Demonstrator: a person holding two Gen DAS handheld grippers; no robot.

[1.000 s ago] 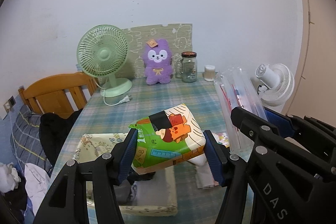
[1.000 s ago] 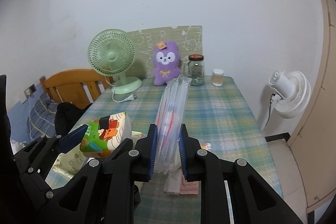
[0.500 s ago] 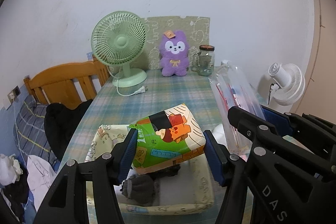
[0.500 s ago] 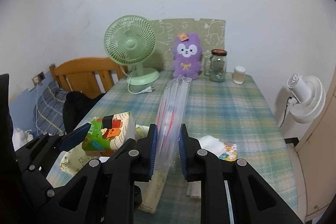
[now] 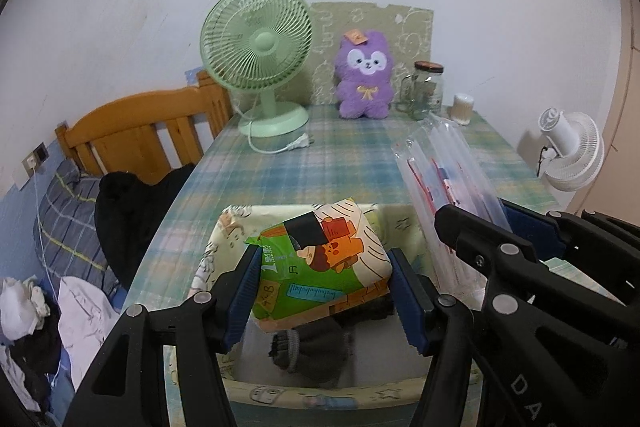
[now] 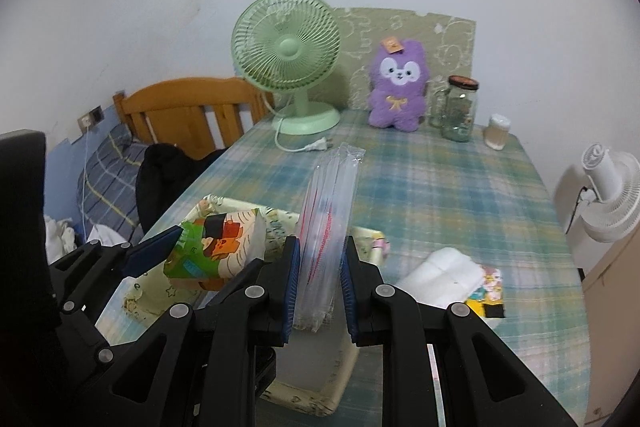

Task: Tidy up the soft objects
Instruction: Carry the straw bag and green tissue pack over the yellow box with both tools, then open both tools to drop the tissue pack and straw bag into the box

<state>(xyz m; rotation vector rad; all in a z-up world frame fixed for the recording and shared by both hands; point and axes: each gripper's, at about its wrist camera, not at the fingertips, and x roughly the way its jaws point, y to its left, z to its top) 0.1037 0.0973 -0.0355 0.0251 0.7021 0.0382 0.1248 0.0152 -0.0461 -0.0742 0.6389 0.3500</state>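
My left gripper (image 5: 324, 291) is shut on a soft tissue pack (image 5: 320, 267) with green and orange cartoon print, held over a cream fabric basket (image 5: 228, 223). Dark grey socks (image 5: 308, 351) lie in the basket under the pack. My right gripper (image 6: 320, 287) is shut on a clear plastic packet (image 6: 328, 211) with red print, upright above the same basket (image 6: 132, 295). In the right wrist view the tissue pack (image 6: 216, 247) and the left gripper's blue pad show at the left. In the left wrist view the clear packet (image 5: 440, 167) and the right gripper's black arm sit to the right.
A green desk fan (image 5: 260, 51), a purple plush toy (image 5: 364, 75), a glass jar (image 5: 426, 89) and a small cup (image 5: 463, 108) stand at the table's far end. White folded cloth (image 6: 444, 275) and a colourful small pack (image 6: 486, 289) lie right of the basket. A wooden bed frame (image 5: 136, 131) is left.
Both grippers moved forward and down over the table with their loads. The basket now lies right under them, and the socks inside have come into view.
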